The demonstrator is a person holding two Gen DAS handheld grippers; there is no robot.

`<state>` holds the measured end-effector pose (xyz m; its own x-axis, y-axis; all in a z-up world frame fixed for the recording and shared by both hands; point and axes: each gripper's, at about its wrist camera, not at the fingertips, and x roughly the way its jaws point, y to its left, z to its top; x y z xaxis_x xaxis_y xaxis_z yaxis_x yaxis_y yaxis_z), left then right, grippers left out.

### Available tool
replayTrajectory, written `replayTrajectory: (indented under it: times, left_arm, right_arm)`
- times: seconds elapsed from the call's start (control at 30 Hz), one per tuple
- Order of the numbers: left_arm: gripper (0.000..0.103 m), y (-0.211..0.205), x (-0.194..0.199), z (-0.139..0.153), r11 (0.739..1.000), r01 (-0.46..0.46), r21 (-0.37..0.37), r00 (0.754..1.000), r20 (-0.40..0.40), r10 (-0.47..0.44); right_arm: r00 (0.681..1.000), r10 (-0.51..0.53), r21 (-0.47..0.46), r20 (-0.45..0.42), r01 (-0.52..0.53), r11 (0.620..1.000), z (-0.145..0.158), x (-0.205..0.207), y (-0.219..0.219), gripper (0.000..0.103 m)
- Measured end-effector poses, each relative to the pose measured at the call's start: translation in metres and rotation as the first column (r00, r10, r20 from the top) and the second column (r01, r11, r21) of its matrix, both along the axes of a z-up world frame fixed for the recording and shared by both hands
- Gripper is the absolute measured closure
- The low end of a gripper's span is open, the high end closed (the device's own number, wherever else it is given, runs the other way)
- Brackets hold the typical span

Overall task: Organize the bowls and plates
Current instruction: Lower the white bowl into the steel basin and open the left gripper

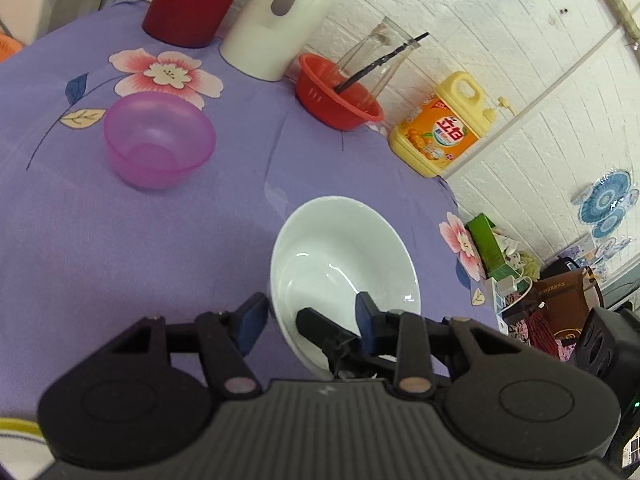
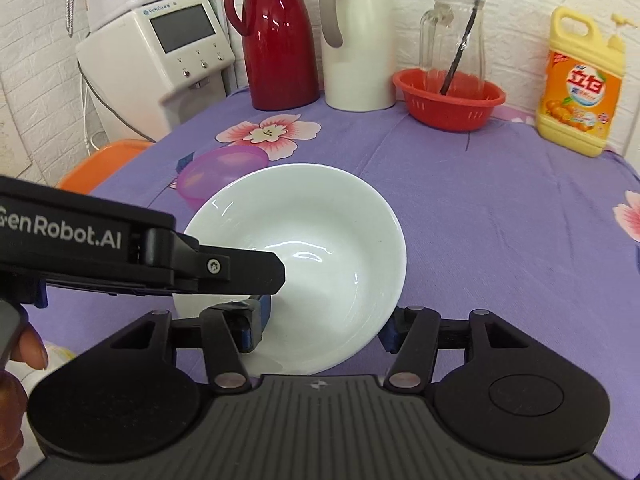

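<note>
A white bowl [image 1: 344,264] [image 2: 312,248] sits on the purple flowered tablecloth [image 1: 120,248]. My left gripper [image 1: 308,320] is open, with one finger outside the bowl's near rim and the other over its inside. My right gripper [image 2: 324,326] is open, its fingers straddling the bowl's near rim, one inside and one outside. The left gripper's body [image 2: 140,256] reaches into the bowl from the left in the right wrist view. A translucent purple bowl [image 1: 158,140] [image 2: 220,172] stands upright and empty beyond the white bowl.
At the table's back stand a red thermos [image 2: 276,40], a white thermos [image 2: 356,44], a red basket [image 2: 448,98] holding a glass jug [image 2: 452,36], and a yellow detergent bottle [image 2: 580,80]. A water dispenser [image 2: 160,52] and an orange stool [image 2: 100,164] are beyond the left edge.
</note>
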<state>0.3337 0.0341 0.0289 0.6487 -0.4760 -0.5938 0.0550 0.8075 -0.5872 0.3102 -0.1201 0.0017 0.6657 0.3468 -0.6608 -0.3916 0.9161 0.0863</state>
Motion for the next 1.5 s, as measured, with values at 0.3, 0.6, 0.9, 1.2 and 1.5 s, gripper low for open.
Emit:
replayTrajectory:
  times: [0.3,0.6,0.9,1.2,1.5]
  left_arm:
    - [0.069,-0.030,-0.083,0.002,0.995,0.097,-0.011,0.994,0.046,-0.096]
    - [0.069,-0.054,-0.135,-0.020,0.981,0.193,0.019,0.981,0.018,-0.194]
    - [0.055,-0.063,-0.138,-0.029,0.969,0.242,0.056,0.970,-0.002,-0.242]
    - [0.034,-0.055,-0.137,-0.021,0.965,0.259,0.028,0.966,-0.021,-0.259]
    - [0.031,-0.029,-0.142,0.018,0.971,0.236,0.026,0.965,0.108,-0.238]
  right_arm:
    - [0.996,-0.079,0.034,0.039,0.078,0.996,0.000,-0.089,-0.030,0.005]
    - [0.990,-0.138,0.052,0.030,0.136,0.989,-0.020,-0.154,-0.045,0.000]
    - [0.991,-0.135,0.095,0.017,0.133,0.987,-0.029,-0.165,-0.056,0.000]
    - [0.985,-0.164,0.128,0.055,0.156,0.979,-0.024,-0.175,-0.069,0.000]
    - [0.976,-0.179,0.134,0.122,0.162,0.978,-0.011,-0.175,-0.072,0.000]
